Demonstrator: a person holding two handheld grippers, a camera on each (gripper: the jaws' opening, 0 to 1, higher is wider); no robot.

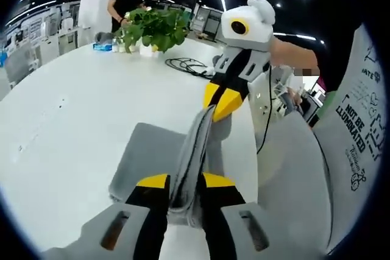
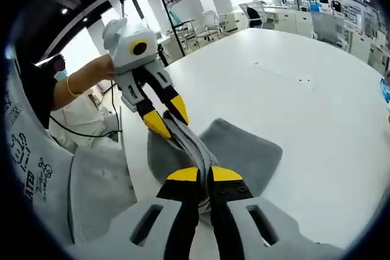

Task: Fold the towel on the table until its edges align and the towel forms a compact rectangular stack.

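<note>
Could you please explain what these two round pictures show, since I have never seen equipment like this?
A person holds a two-jaw tool in each hand, each carrying a fisheye camera looking along its jaws. In the left gripper view, the left hand-held gripper pinches a gray towel on a white table; the right hand-held gripper enters opposite, clamping the same raised fold. The right gripper view shows the reverse. Farther off stand a potted plant and black cable.
</note>
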